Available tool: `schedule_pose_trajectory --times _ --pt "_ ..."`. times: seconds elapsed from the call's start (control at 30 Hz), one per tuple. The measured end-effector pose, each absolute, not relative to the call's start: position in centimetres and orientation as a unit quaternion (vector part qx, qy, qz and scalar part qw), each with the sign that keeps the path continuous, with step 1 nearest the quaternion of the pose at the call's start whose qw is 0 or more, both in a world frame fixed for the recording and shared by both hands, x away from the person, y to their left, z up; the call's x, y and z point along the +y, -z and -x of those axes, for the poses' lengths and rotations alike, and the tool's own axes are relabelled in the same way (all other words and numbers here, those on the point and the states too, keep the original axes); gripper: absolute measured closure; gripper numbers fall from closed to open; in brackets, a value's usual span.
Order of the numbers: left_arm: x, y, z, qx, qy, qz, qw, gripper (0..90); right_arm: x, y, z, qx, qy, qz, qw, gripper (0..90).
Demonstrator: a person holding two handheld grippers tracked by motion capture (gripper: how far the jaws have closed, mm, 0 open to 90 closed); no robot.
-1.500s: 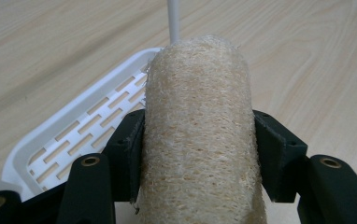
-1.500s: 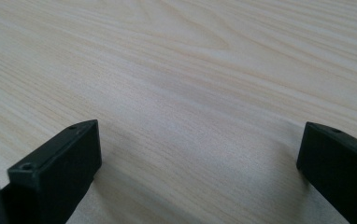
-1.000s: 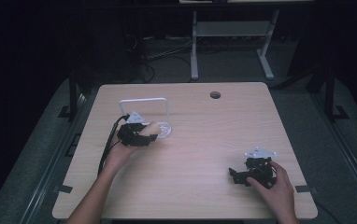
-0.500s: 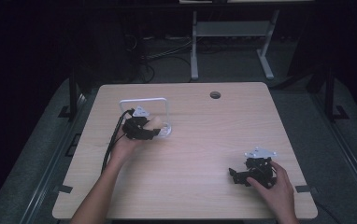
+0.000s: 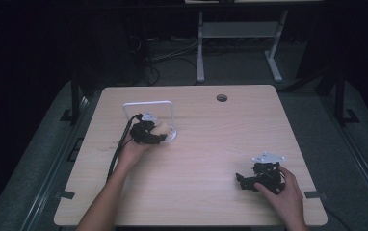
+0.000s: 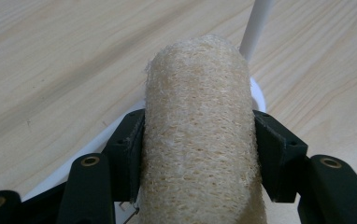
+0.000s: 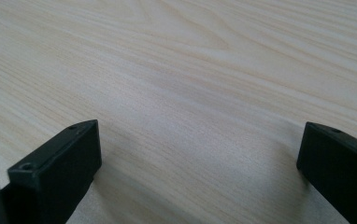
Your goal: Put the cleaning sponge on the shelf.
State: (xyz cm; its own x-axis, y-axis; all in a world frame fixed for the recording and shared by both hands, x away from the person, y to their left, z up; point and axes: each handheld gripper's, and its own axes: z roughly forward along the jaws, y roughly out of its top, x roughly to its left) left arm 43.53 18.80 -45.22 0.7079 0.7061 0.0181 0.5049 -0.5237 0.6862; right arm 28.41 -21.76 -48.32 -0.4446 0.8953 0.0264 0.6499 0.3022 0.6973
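Observation:
A beige loofah sponge [image 6: 200,135] is clamped between the two black jaws of my left gripper [image 6: 199,149], which is shut on it. In the high view that left gripper [image 5: 159,134] holds the loofah sponge [image 5: 162,129] low at the foot of a white wire rack [image 5: 148,104], over the rack's white base [image 5: 172,136]. A white rack post [image 6: 256,25] and the white base [image 6: 259,95] show just behind the sponge. My right gripper [image 5: 243,181] rests on the table near the front right, its jaws wide open over bare wood [image 7: 200,154].
The light wooden table [image 5: 211,144] has a round cable hole [image 5: 221,98] near its far edge. A black cable [image 5: 117,154] trails from the left gripper toward the front left. Dark floor, cables and a white stand lie beyond the table.
My left hand has carried the loofah sponge farther from the person and lower, close to the white rack's base. The right hand and its gripper have stayed put.

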Motion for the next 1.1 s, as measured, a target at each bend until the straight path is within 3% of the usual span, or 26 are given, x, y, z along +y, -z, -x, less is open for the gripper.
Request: schedule_pose_trajectory --times 0.43,0.8,0.97,1.1 --pt "18.7 45.6 -43.6 0.353 -0.147 -0.861 0.336 35.0 -21.8 48.3 -28.4 0.785 -0.326 -0.492 0.188 0.0" --pt "19.5 42.7 -42.1 0.353 -0.152 -0.849 0.363 34.7 -21.8 48.3 -28.4 0.785 -0.326 -0.492 0.188 0.0" --pt "20.0 41.6 -40.7 0.35 -0.158 -0.838 0.387 50.6 -21.8 48.3 -28.4 0.785 -0.326 -0.492 0.188 0.0" --pt "20.5 40.9 -39.5 0.346 -0.148 -0.835 0.402 72.4 -21.8 48.3 -28.4 0.785 -0.326 -0.492 0.188 0.0"
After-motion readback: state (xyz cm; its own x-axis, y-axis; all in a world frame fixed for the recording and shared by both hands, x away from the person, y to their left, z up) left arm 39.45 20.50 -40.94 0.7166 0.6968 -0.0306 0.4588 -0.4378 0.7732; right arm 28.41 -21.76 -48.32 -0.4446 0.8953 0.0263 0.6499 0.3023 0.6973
